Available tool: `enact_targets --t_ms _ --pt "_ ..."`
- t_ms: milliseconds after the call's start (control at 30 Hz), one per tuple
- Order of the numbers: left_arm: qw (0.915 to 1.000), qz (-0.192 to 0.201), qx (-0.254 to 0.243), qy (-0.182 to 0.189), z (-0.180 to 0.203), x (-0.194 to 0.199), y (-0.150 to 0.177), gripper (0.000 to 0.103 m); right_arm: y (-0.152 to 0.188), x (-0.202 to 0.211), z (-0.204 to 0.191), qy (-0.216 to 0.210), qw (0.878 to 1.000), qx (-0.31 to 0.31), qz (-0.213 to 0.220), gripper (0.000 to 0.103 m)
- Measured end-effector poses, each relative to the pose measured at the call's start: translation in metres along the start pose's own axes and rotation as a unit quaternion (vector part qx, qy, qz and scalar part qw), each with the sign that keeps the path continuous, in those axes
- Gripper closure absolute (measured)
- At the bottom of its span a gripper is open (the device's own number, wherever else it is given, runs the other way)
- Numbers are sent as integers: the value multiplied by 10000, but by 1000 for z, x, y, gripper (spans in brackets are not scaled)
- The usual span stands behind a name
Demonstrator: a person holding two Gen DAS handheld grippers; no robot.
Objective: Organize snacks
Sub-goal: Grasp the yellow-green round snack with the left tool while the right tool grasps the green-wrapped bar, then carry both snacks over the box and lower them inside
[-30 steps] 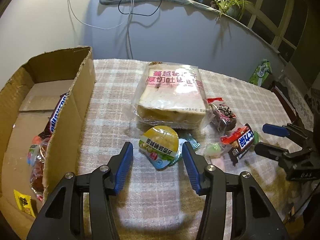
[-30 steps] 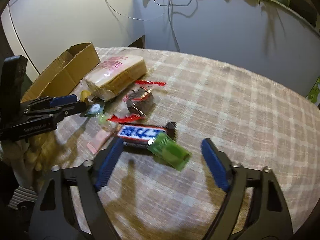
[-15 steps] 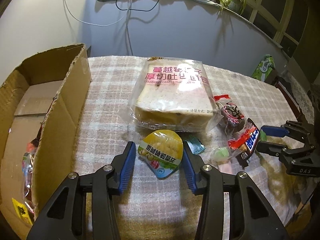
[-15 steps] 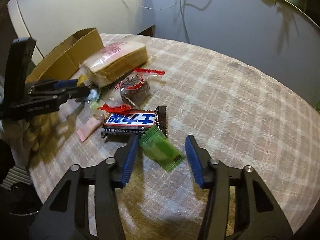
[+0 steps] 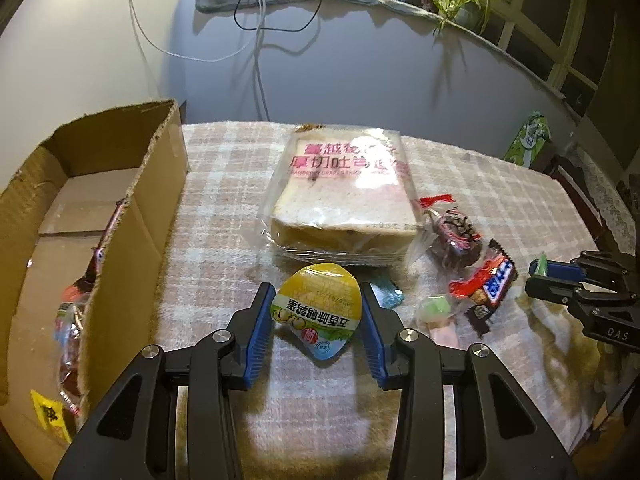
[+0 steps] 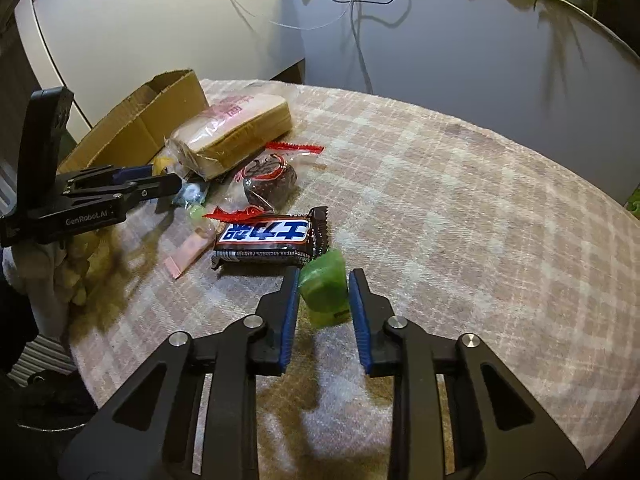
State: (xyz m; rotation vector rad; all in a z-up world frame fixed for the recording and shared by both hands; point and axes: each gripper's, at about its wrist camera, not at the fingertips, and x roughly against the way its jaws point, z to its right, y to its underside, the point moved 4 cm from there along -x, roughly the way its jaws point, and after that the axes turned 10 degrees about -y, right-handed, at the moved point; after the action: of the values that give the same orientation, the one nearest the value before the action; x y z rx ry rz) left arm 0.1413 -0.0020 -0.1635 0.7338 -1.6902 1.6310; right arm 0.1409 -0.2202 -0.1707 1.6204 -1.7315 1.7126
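My left gripper is shut on a yellow-lidded jelly cup, its blue pads against both sides of the lid. My right gripper is shut on a small green candy packet, next to a Snickers bar on the plaid cloth. A bagged toast loaf, a chocolate cake pack and small wrapped candies lie between the grippers. The cardboard box on the left holds several snacks.
The table is round with a plaid cloth. A green carton stands past the far right edge. Cables hang on the wall behind. The right gripper shows in the left wrist view, the left gripper in the right wrist view.
Both grippers have closed: the left onto the jelly cup, the right onto the green packet. The right gripper has moved forward toward the Snickers bar.
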Motion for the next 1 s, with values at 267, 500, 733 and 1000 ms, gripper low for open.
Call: enact_targets --t_ms 267,500,733,1000 --pt "9998 189 38 91 2 20 0 63 2 12 -7 36 9999 -74 118 80" --pt "9989 432 137 119 -8 45 -2 63 -11 30 -29 -23 9994 68 346 80" --pt "9976 625 305 53 -30 67 -1 63 -34 32 -64 -203 9980 317 503 80" --pt "9951 785 576 -142 -65 86 3 63 -66 16 -113 -527 9946 670 595 80"
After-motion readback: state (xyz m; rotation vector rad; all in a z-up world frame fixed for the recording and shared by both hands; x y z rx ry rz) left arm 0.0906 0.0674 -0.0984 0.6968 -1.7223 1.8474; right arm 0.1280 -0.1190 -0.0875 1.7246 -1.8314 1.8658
